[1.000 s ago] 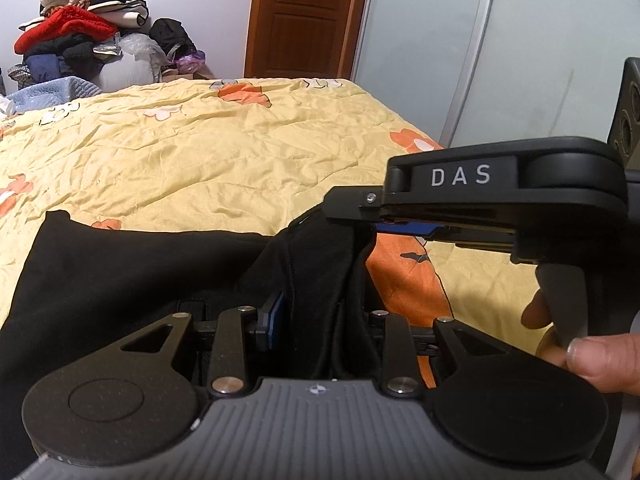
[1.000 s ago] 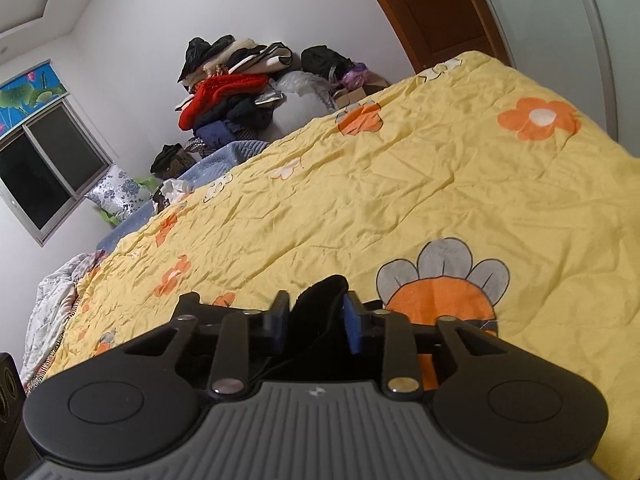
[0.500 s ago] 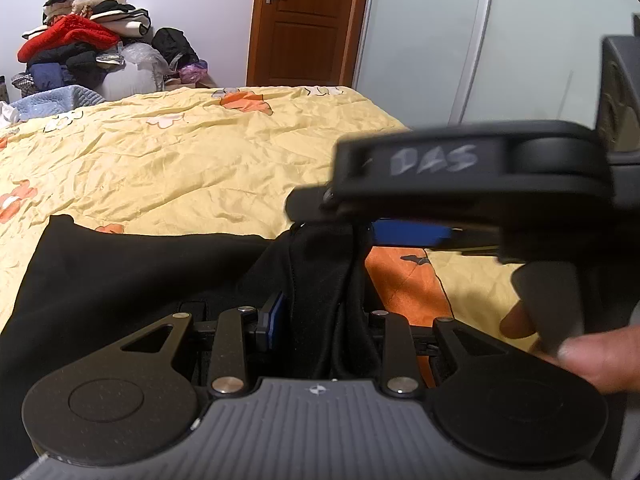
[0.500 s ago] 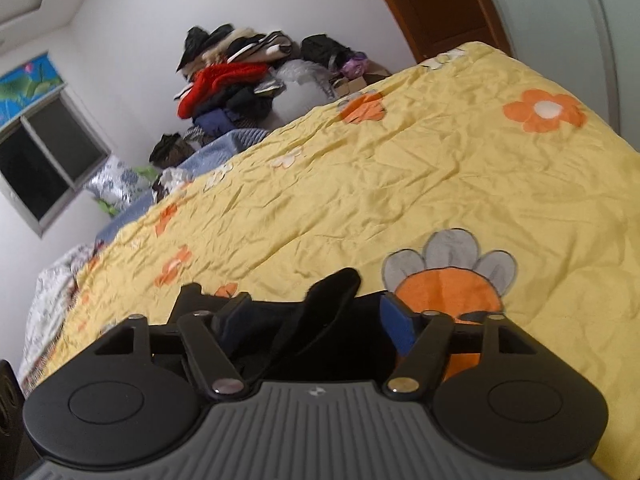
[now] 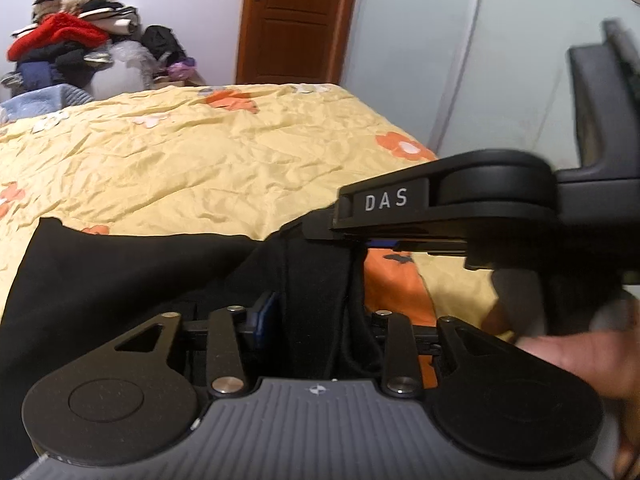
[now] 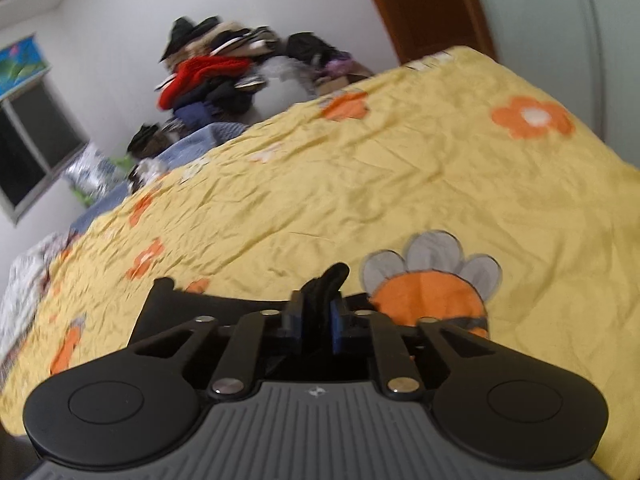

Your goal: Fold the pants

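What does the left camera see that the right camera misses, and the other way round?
Only the left view shows the right tongs from the side, the hand on them, and the black pants spread flat on the bed. Only the right view shows the window and the big grey-petalled flower. Both show the yellow bedspread, the clothes pile, the door, and black cloth between their own tongs; the left tongs have just been opening, the right closing.
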{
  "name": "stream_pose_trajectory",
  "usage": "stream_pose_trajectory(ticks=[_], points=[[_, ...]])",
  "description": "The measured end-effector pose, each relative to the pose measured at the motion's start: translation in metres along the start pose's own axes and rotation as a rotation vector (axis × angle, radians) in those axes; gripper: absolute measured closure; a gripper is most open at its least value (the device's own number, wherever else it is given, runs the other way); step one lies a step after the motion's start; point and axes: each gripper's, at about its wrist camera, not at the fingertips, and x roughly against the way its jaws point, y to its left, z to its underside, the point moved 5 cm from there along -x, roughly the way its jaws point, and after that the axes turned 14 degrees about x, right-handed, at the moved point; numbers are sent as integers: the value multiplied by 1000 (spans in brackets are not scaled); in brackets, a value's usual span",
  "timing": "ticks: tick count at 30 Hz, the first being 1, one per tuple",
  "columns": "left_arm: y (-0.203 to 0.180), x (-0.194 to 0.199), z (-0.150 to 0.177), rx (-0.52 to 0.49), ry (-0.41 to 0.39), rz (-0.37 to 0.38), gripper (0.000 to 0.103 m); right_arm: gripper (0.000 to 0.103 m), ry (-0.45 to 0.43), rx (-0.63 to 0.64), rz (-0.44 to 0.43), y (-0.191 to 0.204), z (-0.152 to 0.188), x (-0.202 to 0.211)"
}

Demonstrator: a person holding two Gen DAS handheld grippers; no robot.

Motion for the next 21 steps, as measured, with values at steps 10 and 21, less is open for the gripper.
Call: stream_pose_trajectory(ticks=[10, 21], points=[[18, 51, -9, 89, 48, 175, 34, 72, -91, 5, 209, -20, 6, 49], [132, 33, -68, 110, -49, -240, 22, 72, 43, 456, 50, 87, 26, 27]])
